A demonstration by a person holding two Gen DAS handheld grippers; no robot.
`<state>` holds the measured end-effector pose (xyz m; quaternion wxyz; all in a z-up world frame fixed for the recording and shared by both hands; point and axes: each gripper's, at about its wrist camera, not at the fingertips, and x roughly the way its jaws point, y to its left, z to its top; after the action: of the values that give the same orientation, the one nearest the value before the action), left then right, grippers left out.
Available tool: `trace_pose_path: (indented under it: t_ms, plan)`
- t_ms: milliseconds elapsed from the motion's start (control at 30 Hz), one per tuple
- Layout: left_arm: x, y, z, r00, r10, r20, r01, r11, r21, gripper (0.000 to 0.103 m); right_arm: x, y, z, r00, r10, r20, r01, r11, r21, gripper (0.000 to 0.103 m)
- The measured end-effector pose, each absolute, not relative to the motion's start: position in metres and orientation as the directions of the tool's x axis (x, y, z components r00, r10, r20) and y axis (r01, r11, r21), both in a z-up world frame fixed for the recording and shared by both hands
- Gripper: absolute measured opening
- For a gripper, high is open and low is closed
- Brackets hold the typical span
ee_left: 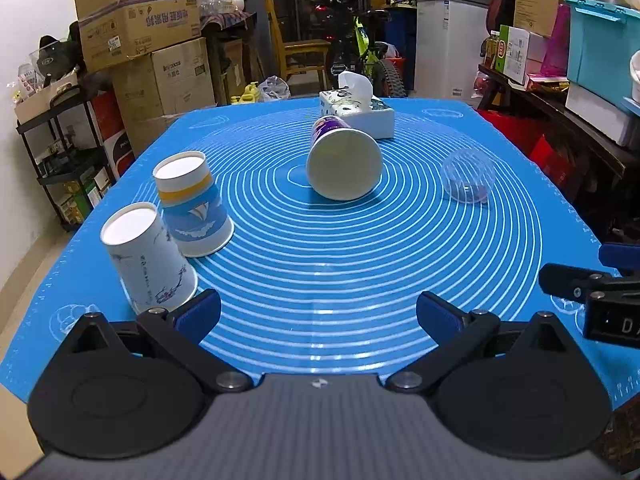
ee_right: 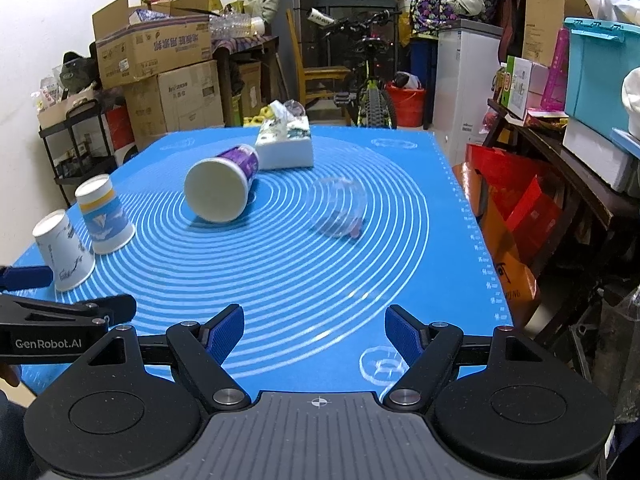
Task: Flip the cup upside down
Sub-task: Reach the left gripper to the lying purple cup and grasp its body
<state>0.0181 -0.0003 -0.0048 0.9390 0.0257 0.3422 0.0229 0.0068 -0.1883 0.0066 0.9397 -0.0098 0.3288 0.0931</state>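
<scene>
Near the middle of the blue mat [ee_left: 360, 280], the purple cup [ee_left: 344, 160] lay on its side, wide mouth toward both grippers. Left gripper [ee_left: 318, 312] and right gripper [ee_right: 314, 330] were spread wide, holding nothing, both well short of it.

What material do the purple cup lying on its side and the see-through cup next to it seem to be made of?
The purple-banded white cup lying on its side looks like matte paper: opaque body, printed band, flat white base facing the camera. The see-through cup on its side looks like thin glossy plastic: the blue silicone-looking mat and its white rings show through it. Glass cannot be fully excluded.
</scene>
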Motion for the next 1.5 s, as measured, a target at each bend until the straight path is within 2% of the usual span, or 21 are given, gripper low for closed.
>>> trace_pose_path:
  t_ms: [333,500,667,1033,1067,1100,1133,1500]
  plan:
    - [0.082,-0.011,0.007,0.791,0.062,-0.609,-0.019,0.997,0.076,0.103,0.048,-0.202,0.011,0.790,0.150,-0.594,-0.149,0.988,0.052,0.081]
    - [0.124,-0.018,0.005,0.781,0.071,-0.620,-0.031,0.997,0.075,0.103,0.072,-0.207,0.006,0.788,0.146,-0.598,-0.131,0.989,0.070,0.081]
    - [0.166,-0.021,0.007,0.777,0.111,-0.619,-0.091,0.994,0.063,0.103,0.085,-0.210,0.001,0.788,0.149,-0.597,-0.127,0.989,0.078,0.081]
    - [0.256,-0.027,-0.016,0.633,0.181,-0.753,-0.088,0.983,0.161,0.102,0.098,-0.217,-0.012,0.778,0.147,-0.611,-0.120,0.989,0.085,0.081]
    - [0.259,-0.026,-0.019,0.617,0.174,-0.768,-0.083,0.984,0.156,0.100,0.099,-0.218,-0.012,0.778,0.146,-0.611,-0.117,0.989,0.087,0.081]
    - [0.261,-0.024,-0.021,0.602,0.165,-0.781,-0.081,0.986,0.146,0.085,0.100,-0.220,-0.013,0.777,0.145,-0.612,-0.114,0.989,0.089,0.081]
    - [0.262,-0.022,-0.024,0.581,0.152,-0.799,-0.078,0.988,0.132,0.075,0.100,-0.221,-0.013,0.777,0.145,-0.612,-0.112,0.989,0.091,0.081]
    - [0.221,-0.011,-0.001,0.599,0.078,-0.797,-0.057,0.997,0.054,0.072,0.094,-0.222,-0.005,0.787,0.145,-0.599,-0.109,0.989,0.096,0.081]
